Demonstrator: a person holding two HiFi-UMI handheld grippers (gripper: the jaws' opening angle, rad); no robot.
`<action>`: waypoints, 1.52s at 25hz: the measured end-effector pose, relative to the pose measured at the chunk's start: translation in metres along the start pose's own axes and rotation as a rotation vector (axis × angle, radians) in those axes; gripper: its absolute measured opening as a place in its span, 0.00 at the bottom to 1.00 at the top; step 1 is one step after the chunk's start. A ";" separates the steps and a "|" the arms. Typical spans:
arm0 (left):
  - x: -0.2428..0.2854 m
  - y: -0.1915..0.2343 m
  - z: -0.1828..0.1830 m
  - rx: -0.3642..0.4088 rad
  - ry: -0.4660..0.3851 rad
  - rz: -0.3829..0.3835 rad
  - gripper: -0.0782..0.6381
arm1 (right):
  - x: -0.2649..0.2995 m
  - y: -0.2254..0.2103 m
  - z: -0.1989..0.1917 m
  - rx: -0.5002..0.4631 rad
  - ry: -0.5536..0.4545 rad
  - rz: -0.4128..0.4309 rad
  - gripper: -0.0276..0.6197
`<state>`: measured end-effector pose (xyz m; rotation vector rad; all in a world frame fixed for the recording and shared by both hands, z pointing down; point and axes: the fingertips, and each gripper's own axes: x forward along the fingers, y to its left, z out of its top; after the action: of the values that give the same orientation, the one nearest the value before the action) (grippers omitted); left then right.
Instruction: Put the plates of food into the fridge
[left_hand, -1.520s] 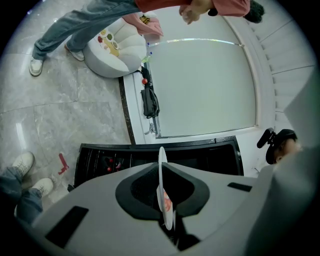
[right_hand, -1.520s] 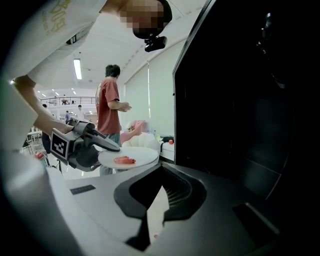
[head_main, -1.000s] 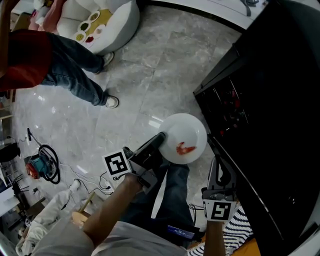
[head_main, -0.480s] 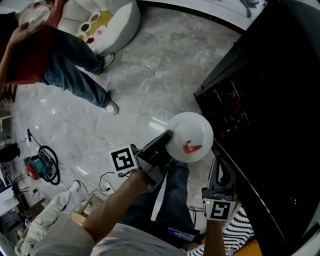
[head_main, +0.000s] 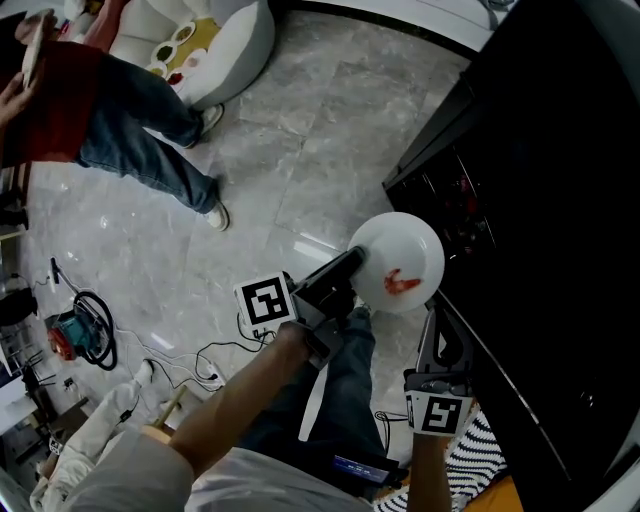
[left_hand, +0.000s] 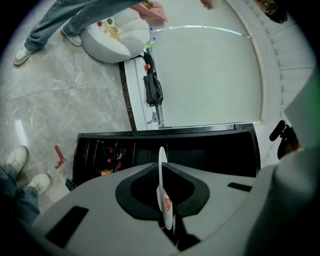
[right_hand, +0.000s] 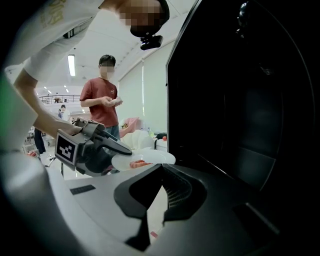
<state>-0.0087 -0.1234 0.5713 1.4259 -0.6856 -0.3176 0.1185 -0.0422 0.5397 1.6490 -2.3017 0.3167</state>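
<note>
In the head view a white plate (head_main: 400, 258) bearing a bit of red food hangs just in front of the open black fridge (head_main: 540, 200). My left gripper (head_main: 352, 270) is shut on the plate's rim. The left gripper view shows that plate (left_hand: 162, 196) edge-on between the jaws, with the fridge's dark inside (left_hand: 200, 155) and its stocked door shelves (left_hand: 105, 160) beyond. My right gripper (head_main: 440, 325) stays low beside the fridge door's edge. Its jaws (right_hand: 161, 172) stand a little apart, with only floor showing between them. From there the plate (right_hand: 144, 160) and the left gripper (right_hand: 95, 145) appear ahead.
A person in a red shirt and jeans (head_main: 110, 110) stands on the marble floor at the upper left. Behind them is a white round seat (head_main: 225, 45) with small dishes on it. Cables and a power tool (head_main: 75, 335) lie at the left. My own legs (head_main: 335, 400) are below.
My left gripper has carried the plate up and to the right, closer to the fridge opening. The right gripper has kept still. The standing person has shifted a little.
</note>
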 end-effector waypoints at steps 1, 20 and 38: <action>0.002 0.000 -0.002 -0.003 0.005 -0.003 0.13 | 0.001 -0.001 -0.002 0.006 0.002 -0.006 0.06; 0.028 0.008 -0.017 0.018 0.023 0.011 0.13 | 0.001 -0.030 -0.016 0.146 -0.041 -0.146 0.06; 0.084 -0.009 -0.003 0.029 0.052 -0.031 0.13 | 0.019 -0.041 -0.015 0.154 -0.066 -0.198 0.06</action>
<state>0.0593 -0.1715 0.5828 1.4684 -0.6288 -0.2947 0.1531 -0.0669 0.5607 1.9728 -2.1840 0.4093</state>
